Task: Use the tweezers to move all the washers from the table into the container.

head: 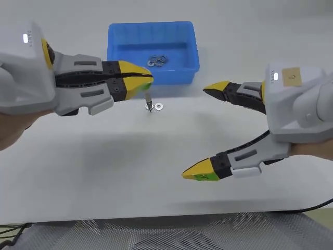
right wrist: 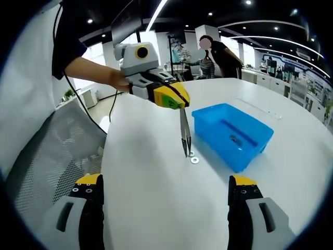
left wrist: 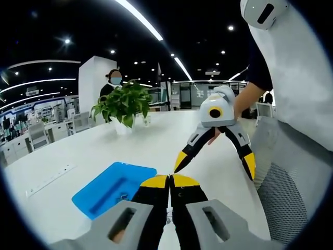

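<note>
A blue container (head: 153, 49) stands at the back of the white table, with several washers (head: 157, 61) inside it. My left gripper (head: 147, 79) is shut on metal tweezers (head: 149, 101) that point straight down in front of the container. Their tips touch the table right beside a loose washer (head: 158, 107). In the right gripper view the tweezers (right wrist: 184, 130) hang from the left gripper (right wrist: 177, 99), with the washer (right wrist: 195, 160) just by their tips and the container (right wrist: 234, 133) behind. I cannot tell whether the tips hold anything. My right gripper (head: 200, 130) is open wide and holds nothing, to the right of the washer.
The table's front edge (head: 156, 214) runs below the grippers, with a mesh chair (head: 156, 234) under it. A potted plant (left wrist: 125, 104) stands far back on the table. A person (left wrist: 114, 80) stands behind the plant.
</note>
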`<control>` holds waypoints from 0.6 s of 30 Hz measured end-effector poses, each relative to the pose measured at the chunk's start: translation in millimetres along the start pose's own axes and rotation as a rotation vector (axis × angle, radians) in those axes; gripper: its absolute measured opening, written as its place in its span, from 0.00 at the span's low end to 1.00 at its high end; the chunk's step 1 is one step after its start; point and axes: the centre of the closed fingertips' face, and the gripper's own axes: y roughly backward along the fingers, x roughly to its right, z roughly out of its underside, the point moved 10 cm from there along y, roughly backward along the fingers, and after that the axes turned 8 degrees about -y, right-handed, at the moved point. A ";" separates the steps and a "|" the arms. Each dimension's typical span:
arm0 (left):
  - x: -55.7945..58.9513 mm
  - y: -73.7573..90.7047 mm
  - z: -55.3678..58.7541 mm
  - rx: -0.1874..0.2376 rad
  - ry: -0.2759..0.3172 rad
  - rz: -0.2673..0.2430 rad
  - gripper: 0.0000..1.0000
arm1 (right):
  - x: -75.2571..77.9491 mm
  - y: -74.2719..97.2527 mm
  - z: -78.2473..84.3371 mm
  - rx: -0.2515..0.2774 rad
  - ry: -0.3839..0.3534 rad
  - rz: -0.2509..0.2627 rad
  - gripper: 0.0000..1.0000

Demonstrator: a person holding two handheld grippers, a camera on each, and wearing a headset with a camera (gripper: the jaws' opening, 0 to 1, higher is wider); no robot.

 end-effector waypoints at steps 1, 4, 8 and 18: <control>0.2 0.0 0.0 0.001 0.004 0.002 0.04 | -0.1 0.1 0.2 0.000 -0.003 -0.001 1.00; -0.6 0.2 0.1 0.002 0.016 0.001 0.04 | -0.2 -0.4 -0.1 -0.001 0.001 -0.003 1.00; -2.6 1.7 0.5 -0.001 0.033 0.019 0.04 | 0.4 -3.4 -7.9 0.008 0.018 -0.033 1.00; -1.7 -2.3 -6.0 -0.035 0.034 0.077 0.04 | 19.0 -21.4 -30.4 0.020 0.085 -0.068 0.85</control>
